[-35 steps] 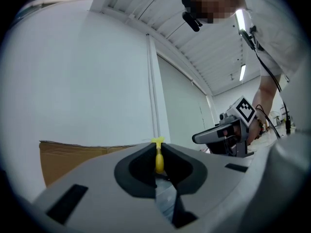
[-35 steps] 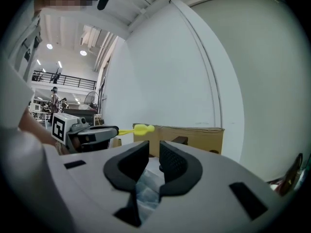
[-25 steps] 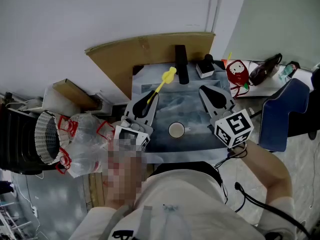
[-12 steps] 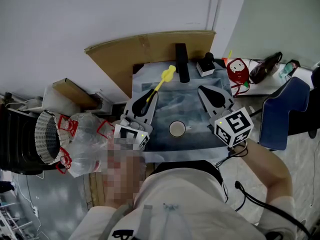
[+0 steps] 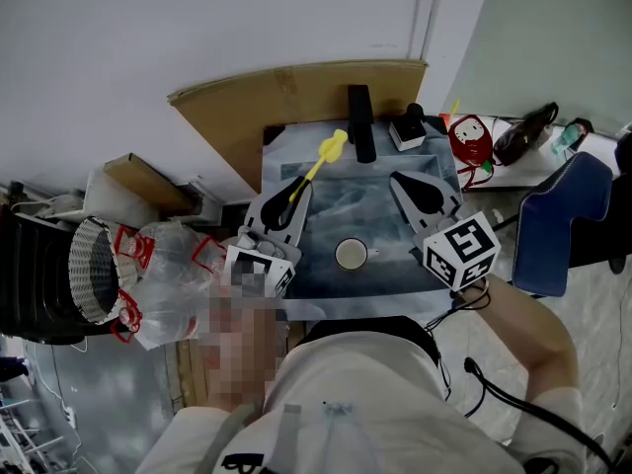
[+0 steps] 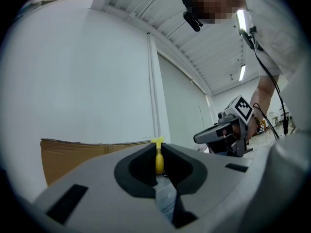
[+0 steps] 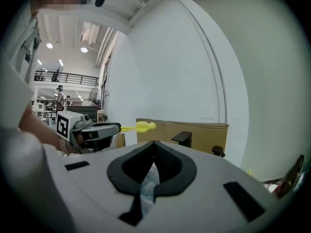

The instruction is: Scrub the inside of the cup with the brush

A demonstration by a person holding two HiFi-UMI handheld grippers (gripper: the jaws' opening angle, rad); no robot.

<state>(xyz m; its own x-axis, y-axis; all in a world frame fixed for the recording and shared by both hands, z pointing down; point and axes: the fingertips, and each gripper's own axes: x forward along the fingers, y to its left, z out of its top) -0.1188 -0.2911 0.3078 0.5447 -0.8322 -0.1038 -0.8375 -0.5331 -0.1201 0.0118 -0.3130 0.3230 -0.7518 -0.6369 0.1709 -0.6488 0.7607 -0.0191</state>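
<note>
While clamping the brush in the left hand-held gripper, with right hand-held gripper closed and empty: liable to tip the unsteadied cup when scrubbing.

In the head view the table fills mid-frame, with the cup on it near its lower edge. The left gripper sits upper left of the cup and the right gripper upper right. The brush runs from the left gripper's jaws toward the upper middle. A cardboard sheet stands behind the table. A basket and a bag sit at far left, a chair at right.
</note>
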